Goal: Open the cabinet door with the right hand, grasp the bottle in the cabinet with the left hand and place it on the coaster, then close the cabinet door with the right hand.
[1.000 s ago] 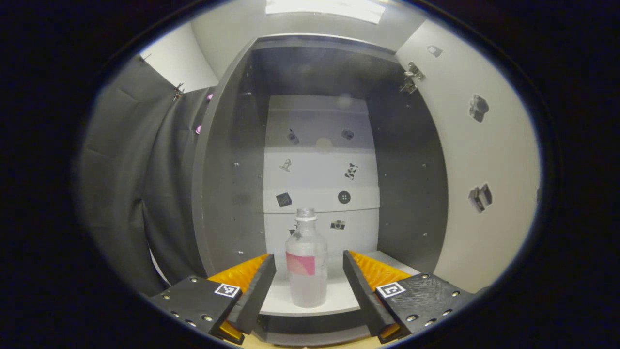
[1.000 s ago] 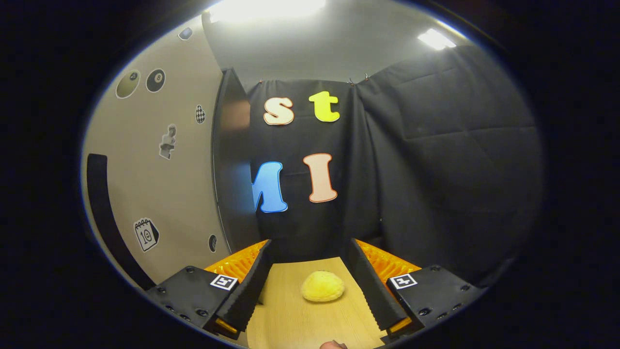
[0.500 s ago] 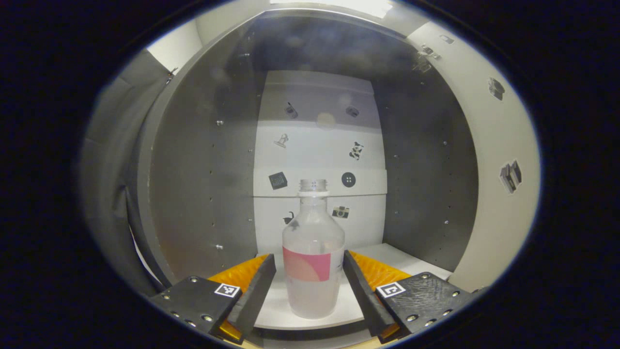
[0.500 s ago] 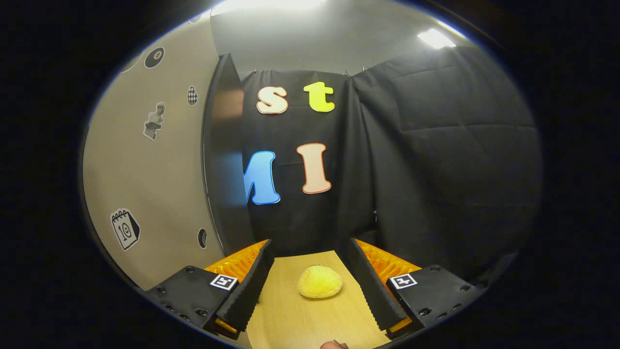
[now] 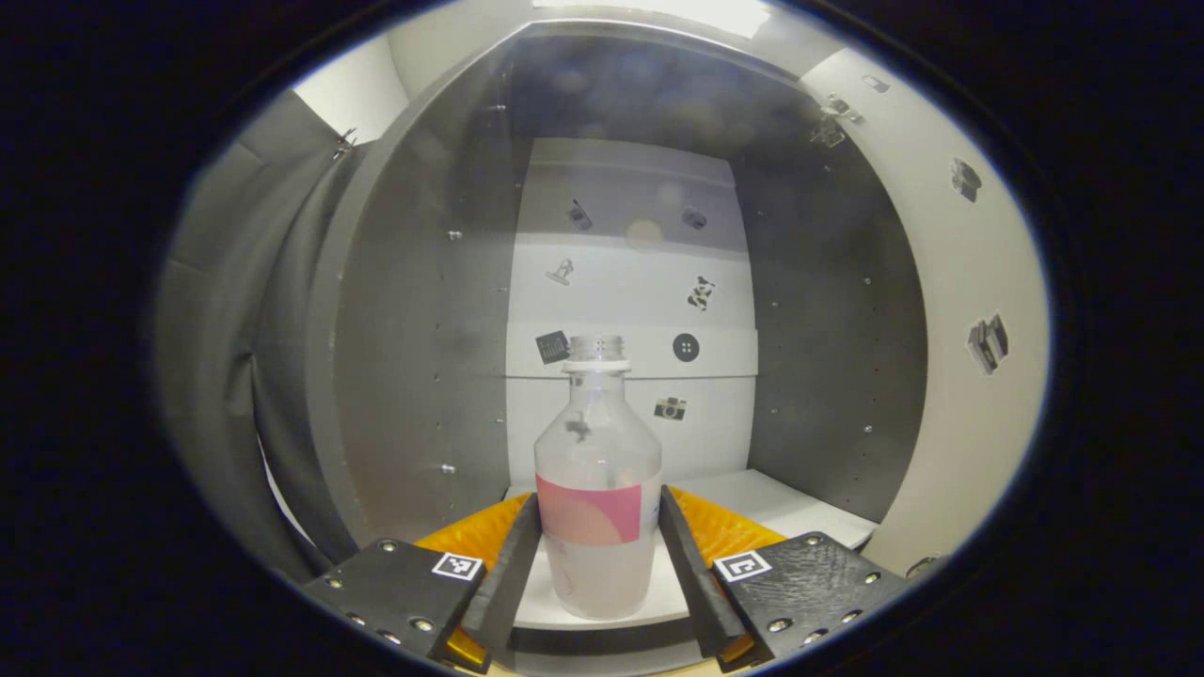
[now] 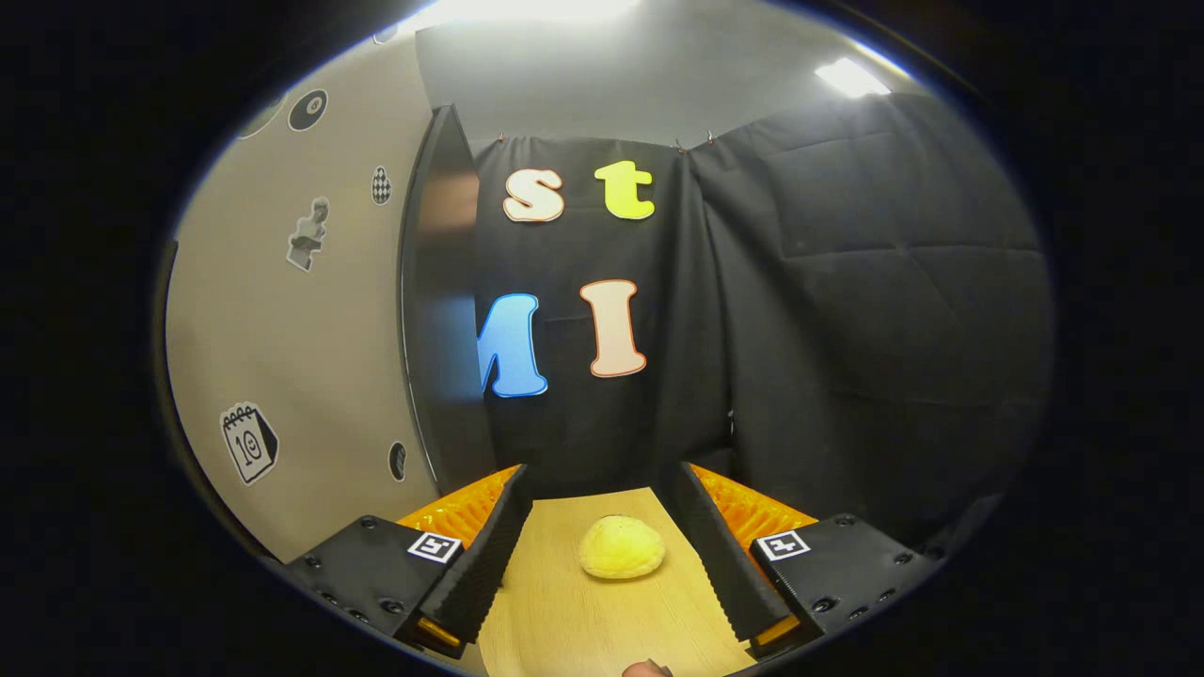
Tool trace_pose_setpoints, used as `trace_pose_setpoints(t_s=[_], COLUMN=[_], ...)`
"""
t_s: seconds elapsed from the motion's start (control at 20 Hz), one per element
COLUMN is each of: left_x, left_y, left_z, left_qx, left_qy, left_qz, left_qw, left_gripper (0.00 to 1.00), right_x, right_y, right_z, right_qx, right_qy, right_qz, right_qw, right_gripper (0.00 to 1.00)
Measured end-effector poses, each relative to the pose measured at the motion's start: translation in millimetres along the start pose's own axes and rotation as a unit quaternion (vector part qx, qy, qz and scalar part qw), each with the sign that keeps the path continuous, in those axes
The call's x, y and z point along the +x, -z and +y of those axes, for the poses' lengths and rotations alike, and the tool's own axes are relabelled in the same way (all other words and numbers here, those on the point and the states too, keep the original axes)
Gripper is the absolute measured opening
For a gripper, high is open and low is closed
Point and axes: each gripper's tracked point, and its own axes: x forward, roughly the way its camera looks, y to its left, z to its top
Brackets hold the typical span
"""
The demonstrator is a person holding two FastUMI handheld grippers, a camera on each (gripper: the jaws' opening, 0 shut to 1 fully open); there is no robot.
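Bottle pinched inside the cabinet

We've got the left hand-held gripper (image 5: 598,555) squeezing the bottle (image 5: 596,489) on the cabinet (image 5: 414,310) floor; our right hand-held gripper (image 6: 602,545) sits spread above the counter (image 6: 583,621).

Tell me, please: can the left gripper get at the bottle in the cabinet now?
Probably yes. The door stands open, and the left gripper already has its fingers on both sides of the bottle, apparently touching it.

Frosted clear bottle (image 5: 596,489) with pink label; yellow coaster (image 6: 621,547); grey-walled cabinet (image 5: 414,310).
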Motion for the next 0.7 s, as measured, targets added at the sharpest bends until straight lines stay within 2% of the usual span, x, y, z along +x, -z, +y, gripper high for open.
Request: trace_pose_setpoints(t_s=[0.35,0.7], left_x=[-57,-115], left_y=[0,4], left_z=[3,20], left_qx=[0.007,-0.004], left_qy=[-0.015,-0.054], left_qz=[-0.014,-0.024], left_qw=[1.000,0.998], left_gripper=[0.72,0.74], right_x=[-14,-26], right_y=[-3,2], right_z=[-2,-4], right_qx=[0.001,0.002], right_qy=[-0.031,-0.061], right_qz=[-0.005,-0.003], right_qw=[1.000,0.998], right_gripper=[0.98,0.98])
